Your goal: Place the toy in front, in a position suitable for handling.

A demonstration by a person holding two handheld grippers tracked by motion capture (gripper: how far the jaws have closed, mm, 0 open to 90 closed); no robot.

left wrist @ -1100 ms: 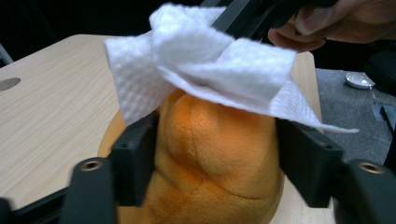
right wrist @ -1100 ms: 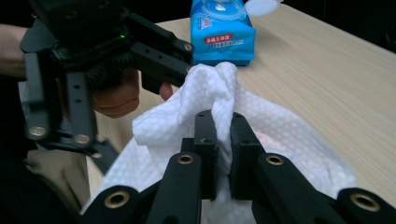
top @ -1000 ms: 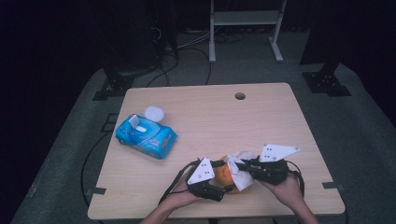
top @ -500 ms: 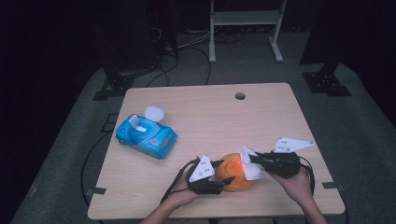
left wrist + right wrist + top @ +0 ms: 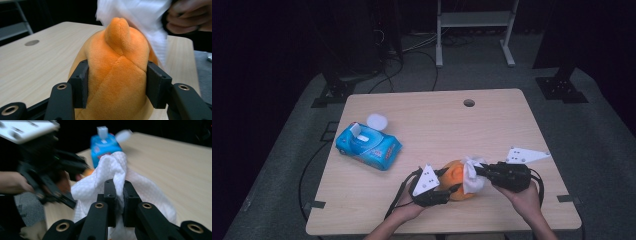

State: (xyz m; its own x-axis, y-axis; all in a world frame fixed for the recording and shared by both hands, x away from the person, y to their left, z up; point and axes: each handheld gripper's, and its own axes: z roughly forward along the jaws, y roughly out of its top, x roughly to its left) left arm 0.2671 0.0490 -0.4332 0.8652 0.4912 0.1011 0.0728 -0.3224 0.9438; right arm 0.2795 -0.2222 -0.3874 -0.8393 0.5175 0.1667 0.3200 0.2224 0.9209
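Observation:
An orange plush toy [image 5: 455,176] lies near the table's front edge. My left gripper [image 5: 451,184] comes at it from the left, and in the left gripper view its jaws [image 5: 117,85] have just been closing and now squeeze the plush toy [image 5: 117,50] on both sides. My right gripper [image 5: 479,171] reaches in from the right, shut on a white wet wipe [image 5: 472,176] that lies against the toy's right side. In the right gripper view the wipe [image 5: 112,170] bunches up between that gripper's [image 5: 118,192] closed jaws. The wipe [image 5: 140,15] hangs behind the toy's top.
A blue wipe pack [image 5: 369,146] with its flap up lies at the table's left, a round white lid [image 5: 377,121] just behind it. The wooden table [image 5: 437,120] has a cable hole [image 5: 469,103] at the back. A metal stand rises beyond the table.
The left jaws have closed onto the plush toy. The wipe has slid from over the toy to its right side, so more orange shows. The right gripper shifted slightly right.

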